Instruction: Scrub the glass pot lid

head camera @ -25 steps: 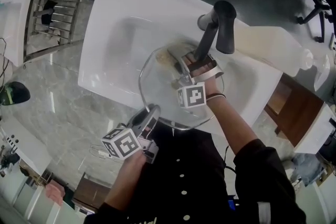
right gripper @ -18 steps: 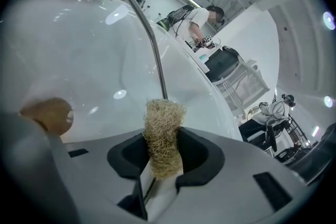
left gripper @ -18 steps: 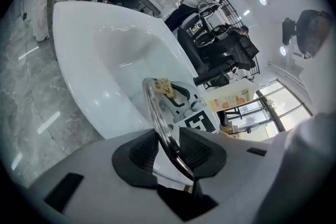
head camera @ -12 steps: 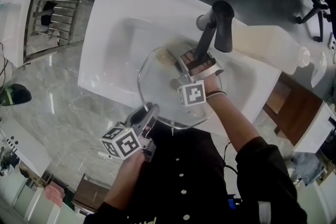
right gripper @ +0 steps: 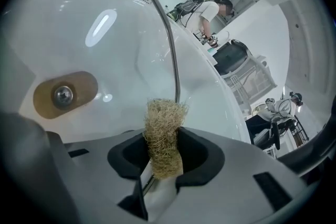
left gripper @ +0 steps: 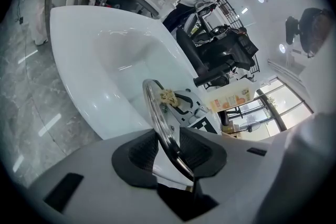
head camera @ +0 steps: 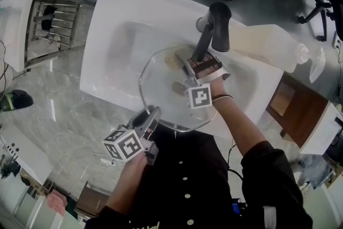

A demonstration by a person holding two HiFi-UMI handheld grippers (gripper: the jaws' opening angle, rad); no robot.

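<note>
Two tongs meet over the sink (head camera: 115,13): my left tongs (left gripper: 169,152), just eased slightly wider, pinch the glass pot lid (head camera: 159,86) by its near rim, while my right tongs (right gripper: 165,150) clamp a fibre scrubber (right gripper: 165,118) against its glass, beside the centre screw (right gripper: 63,94).

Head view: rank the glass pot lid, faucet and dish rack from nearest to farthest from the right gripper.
1. The glass pot lid, directly under the right gripper jaws.
2. The faucet, just beyond, up and to the right.
3. The dish rack, far off at the left.

Bright, even light; fisheye-warped, dark corners.
</note>
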